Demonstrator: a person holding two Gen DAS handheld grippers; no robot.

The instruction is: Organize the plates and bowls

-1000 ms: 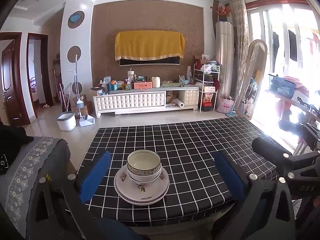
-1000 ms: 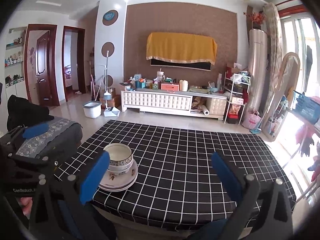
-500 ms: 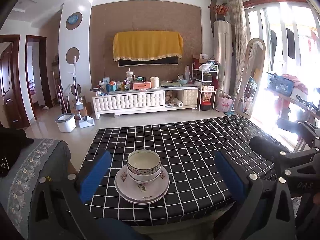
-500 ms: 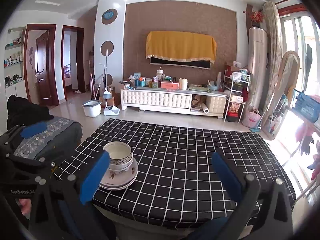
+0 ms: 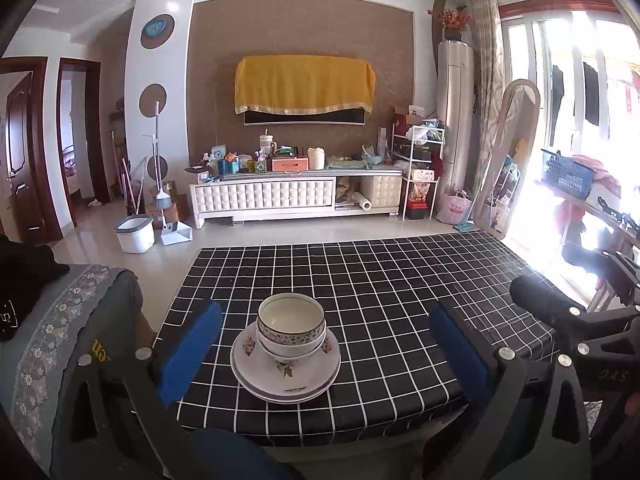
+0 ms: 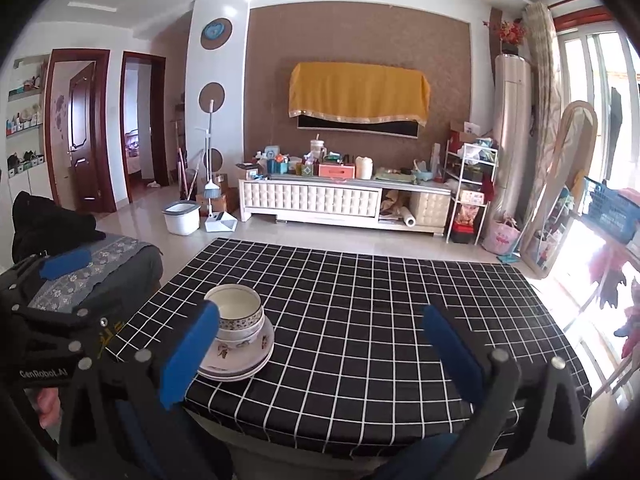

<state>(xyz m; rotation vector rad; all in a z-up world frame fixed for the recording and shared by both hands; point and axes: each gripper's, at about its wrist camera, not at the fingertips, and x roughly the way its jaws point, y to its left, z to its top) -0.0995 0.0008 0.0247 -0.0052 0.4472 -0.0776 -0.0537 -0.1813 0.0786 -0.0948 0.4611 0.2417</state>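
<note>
Two patterned bowls [image 5: 291, 328] sit nested on a stack of flowered white plates [image 5: 285, 376] near the front left of the black checked table [image 5: 380, 280]. My left gripper [image 5: 320, 344] is open and empty, held back from the table's front edge with the stack straight ahead between its blue pads [image 5: 188, 348]. My right gripper [image 6: 320, 344] is open and empty; the bowls [image 6: 236, 312] and plates [image 6: 240, 356] lie just behind its left pad [image 6: 188, 352]. The left gripper [image 6: 60, 268] shows at the left of the right wrist view.
A grey patterned sofa arm [image 5: 68, 320] with black clothing stands left of the table. The right gripper's black frame [image 5: 576, 320] shows at the right of the left wrist view. A TV cabinet [image 5: 296, 196], a mop bucket [image 5: 134, 234] and a mirror [image 5: 508, 160] stand farther back.
Both grippers have drifted slightly; the view has barely shifted. The bowls and plates have not moved, and both grippers have stayed open.
</note>
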